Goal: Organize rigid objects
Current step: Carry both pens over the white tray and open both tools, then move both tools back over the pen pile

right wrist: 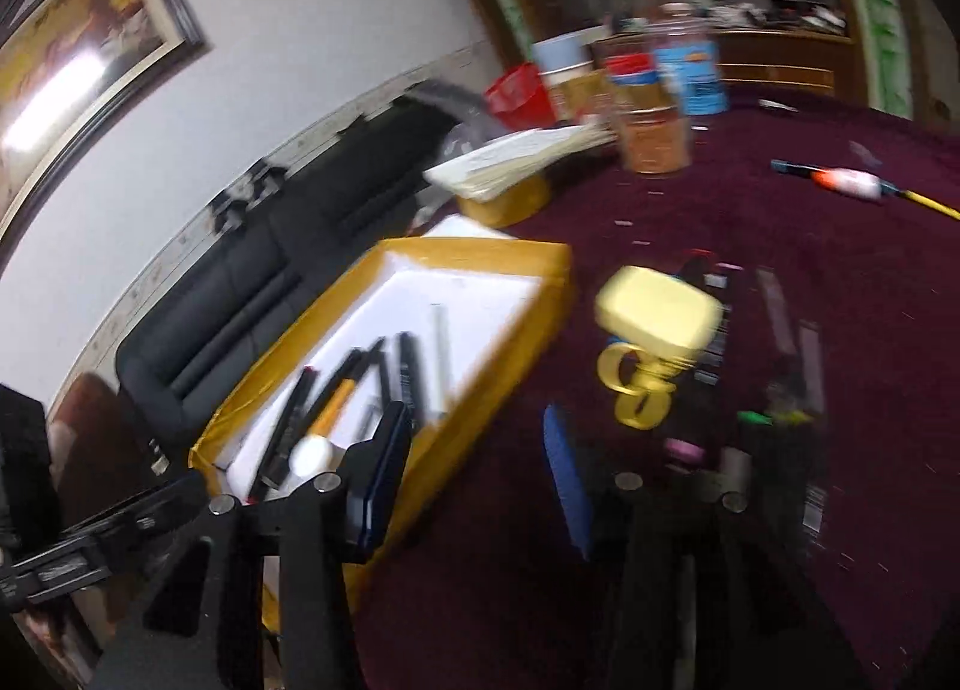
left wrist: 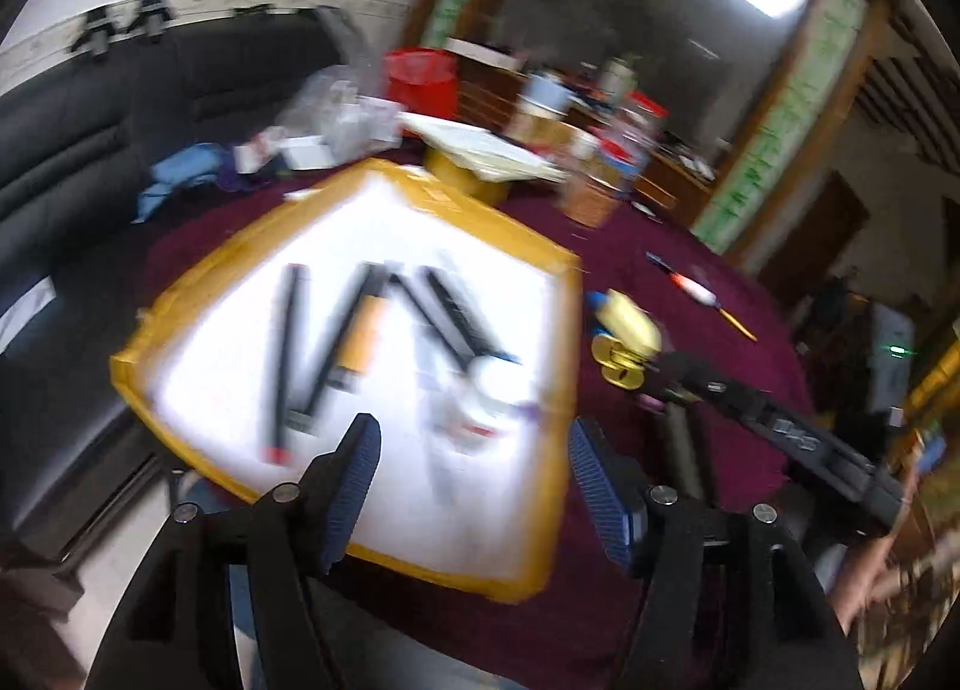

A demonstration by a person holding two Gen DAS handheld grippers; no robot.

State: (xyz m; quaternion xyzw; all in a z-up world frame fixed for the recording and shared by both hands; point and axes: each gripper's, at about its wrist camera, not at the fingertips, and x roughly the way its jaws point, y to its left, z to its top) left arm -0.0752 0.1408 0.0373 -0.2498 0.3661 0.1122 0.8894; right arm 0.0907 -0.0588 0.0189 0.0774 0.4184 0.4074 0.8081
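Left claw (left wrist: 474,468) gapes empty over the yellow-edged tray (left wrist: 198,282) holding pens (left wrist: 288,354)

A home living room; black sofa (left wrist: 90,162); framed picture (right wrist: 84,30); cluttered table (right wrist: 780,282).

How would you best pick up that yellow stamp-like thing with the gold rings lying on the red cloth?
Grip the stamp across its narrow gold neck, just above the rings, coming from above. It lies tipped over on the cloth, and the pale block looks too wide and blurred to judge.
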